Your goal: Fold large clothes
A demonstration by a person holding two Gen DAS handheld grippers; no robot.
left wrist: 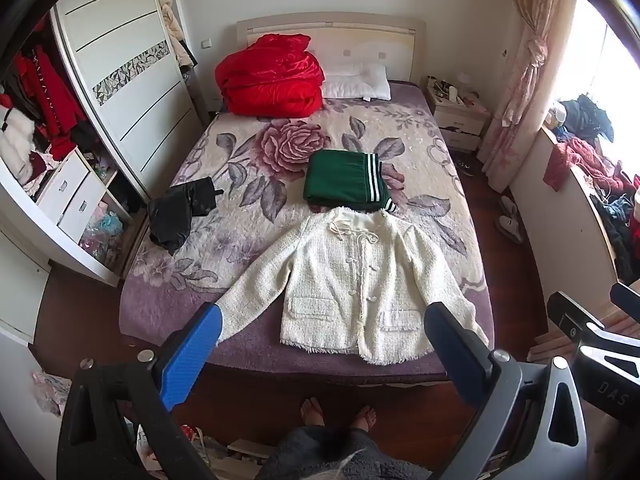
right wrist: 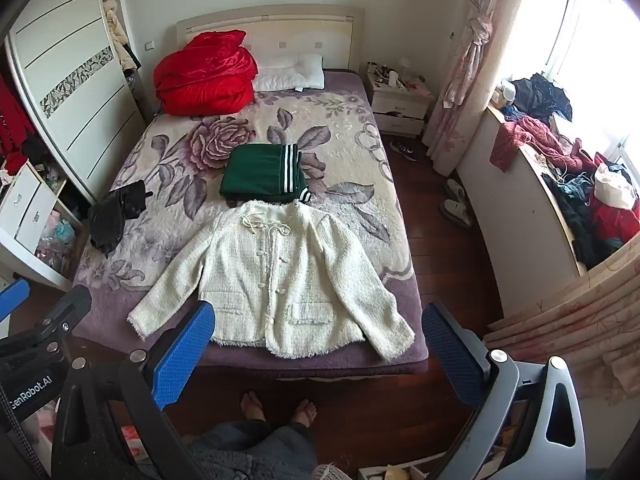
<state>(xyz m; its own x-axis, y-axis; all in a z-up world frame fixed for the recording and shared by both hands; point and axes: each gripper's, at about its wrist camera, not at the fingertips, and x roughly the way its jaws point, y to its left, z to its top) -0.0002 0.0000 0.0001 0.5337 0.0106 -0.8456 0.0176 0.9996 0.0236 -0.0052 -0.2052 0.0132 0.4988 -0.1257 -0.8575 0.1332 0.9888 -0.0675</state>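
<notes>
A cream knitted jacket [left wrist: 352, 280] [right wrist: 276, 276] lies flat and face up at the foot of the bed, buttons fastened, both sleeves spread outward. Behind it rests a folded green garment [left wrist: 346, 180] [right wrist: 264, 174] with white stripes. My left gripper [left wrist: 324, 320] hovers open above the jacket's hem, well off the bed, its blue fingers [left wrist: 192, 354] wide apart with nothing between them. My right gripper [right wrist: 318, 320] is also open and empty, held above the hem and the bed's foot edge. Neither gripper touches the cloth.
The floral bed cover [left wrist: 248, 160] also carries a black garment [left wrist: 176, 216] at left, a red quilt [left wrist: 272, 76] and a white pillow [left wrist: 360, 80]. An open wardrobe [left wrist: 52, 128] stands left, a cluttered window ledge [right wrist: 568, 184] right. The person's bare feet [right wrist: 280, 406] stand on the wooden floor.
</notes>
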